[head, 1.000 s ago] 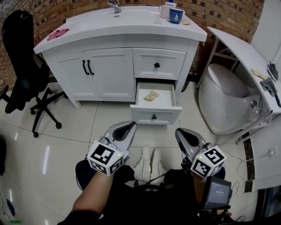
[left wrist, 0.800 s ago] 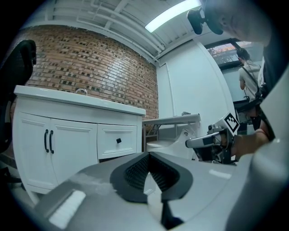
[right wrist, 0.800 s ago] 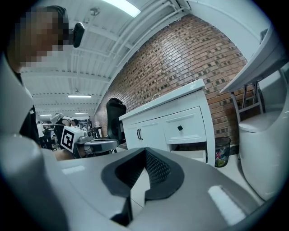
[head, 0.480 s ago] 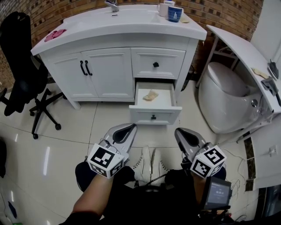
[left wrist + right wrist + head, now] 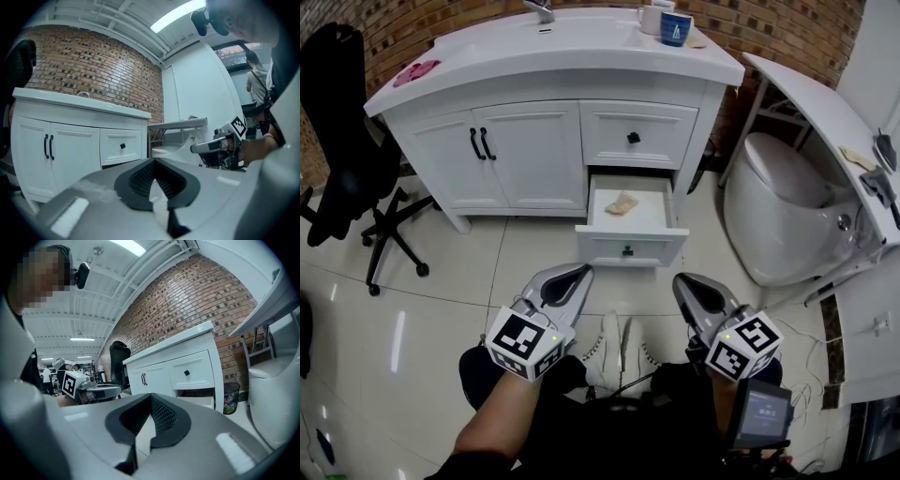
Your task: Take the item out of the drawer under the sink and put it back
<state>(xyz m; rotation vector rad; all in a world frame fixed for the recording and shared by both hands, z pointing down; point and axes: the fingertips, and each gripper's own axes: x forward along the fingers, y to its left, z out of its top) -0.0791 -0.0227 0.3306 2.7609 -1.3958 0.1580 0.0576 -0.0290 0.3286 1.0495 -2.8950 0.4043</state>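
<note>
1. The lower drawer (image 5: pixel 628 247) on the right side of the white sink cabinet (image 5: pixel 530 155) stands open over the tiled floor (image 5: pixel 441 281). The upper drawer (image 5: pixel 636 137) above it is closed.
2. The item (image 5: pixel 622 203), a small beige crumpled piece, lies on the bottom of the open drawer, about in its middle and a little nearer to its back edge. Nothing touches it.
3. The left hand-held gripper (image 5: pixel 577 271) is low above the floor, well apart from the drawer front and pointing toward it. Its jaws are clenched tip to tip and grasp nothing.
4. The right hand-held gripper (image 5: pixel 683 280) is beside it at about the same height. Its jaws are also pressed together and grasp nothing.
5. On the counter (image 5: pixel 581 42), a blue mug (image 5: pixel 676 30) and a white mug (image 5: pixel 651 19) stand at the back right corner. A pink cloth (image 5: pixel 415 71) lies at the left edge.
6. A black office chair (image 5: pixel 342 131) stands left of the cabinet, and a white toilet (image 5: pixel 787 206) stands to its right.
</note>
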